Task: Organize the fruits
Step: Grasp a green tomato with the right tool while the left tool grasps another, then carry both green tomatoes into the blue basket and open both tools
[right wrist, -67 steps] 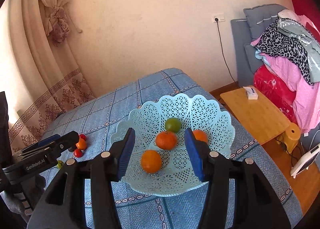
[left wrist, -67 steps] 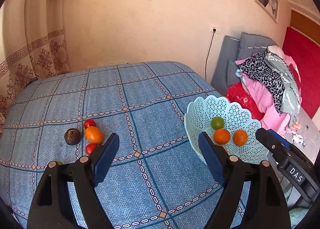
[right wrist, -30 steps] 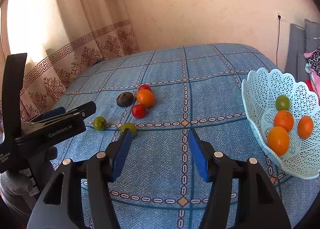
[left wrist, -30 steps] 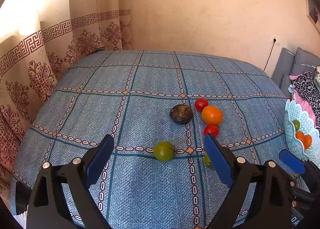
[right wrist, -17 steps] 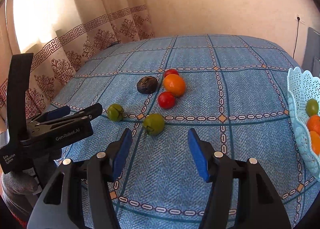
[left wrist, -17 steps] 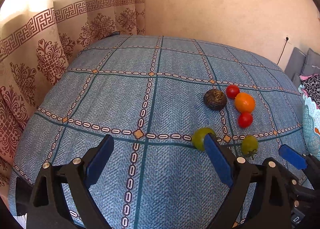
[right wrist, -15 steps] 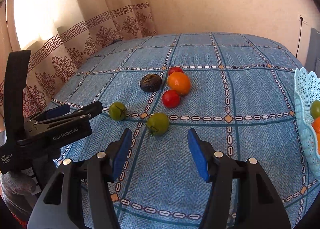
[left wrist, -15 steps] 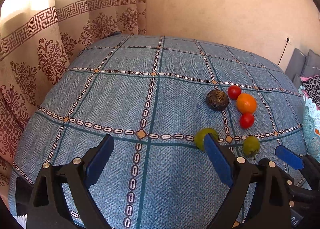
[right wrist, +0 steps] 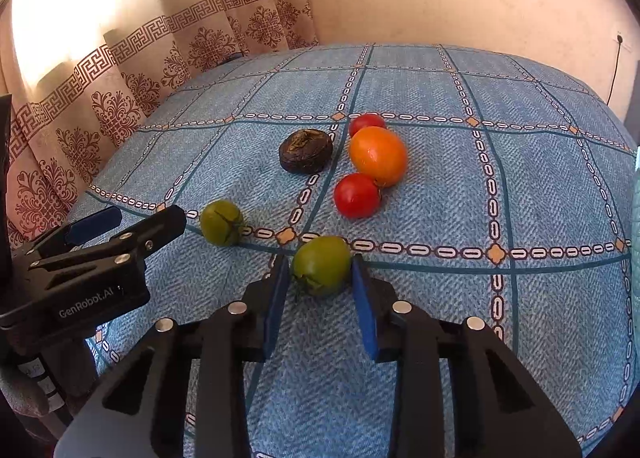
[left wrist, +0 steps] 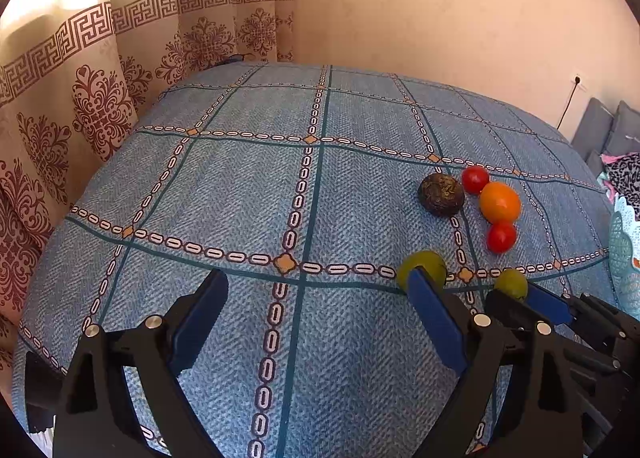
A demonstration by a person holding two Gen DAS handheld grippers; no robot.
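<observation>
Several fruits lie on the blue checked cloth. In the right wrist view a green fruit (right wrist: 321,264) sits between the pads of my right gripper (right wrist: 318,286), which is open around it with small gaps. A second green fruit (right wrist: 221,222), a dark brown fruit (right wrist: 305,150), an orange (right wrist: 378,155) and two red tomatoes (right wrist: 357,194) lie beyond. My left gripper (left wrist: 316,302) is open and empty over bare cloth; the second green fruit (left wrist: 422,265) sits just past its right pad. The right gripper also shows in the left wrist view (left wrist: 532,304).
The light blue lace basket's rim (left wrist: 624,254) shows at the far right edge. Patterned curtains (right wrist: 120,70) hang along the left and back of the table. A beige wall stands behind.
Both grippers swung left from the basket to the loose fruits. My right gripper has moved forward and down so the green fruit now sits between its pads. The left gripper barely moved lately.
</observation>
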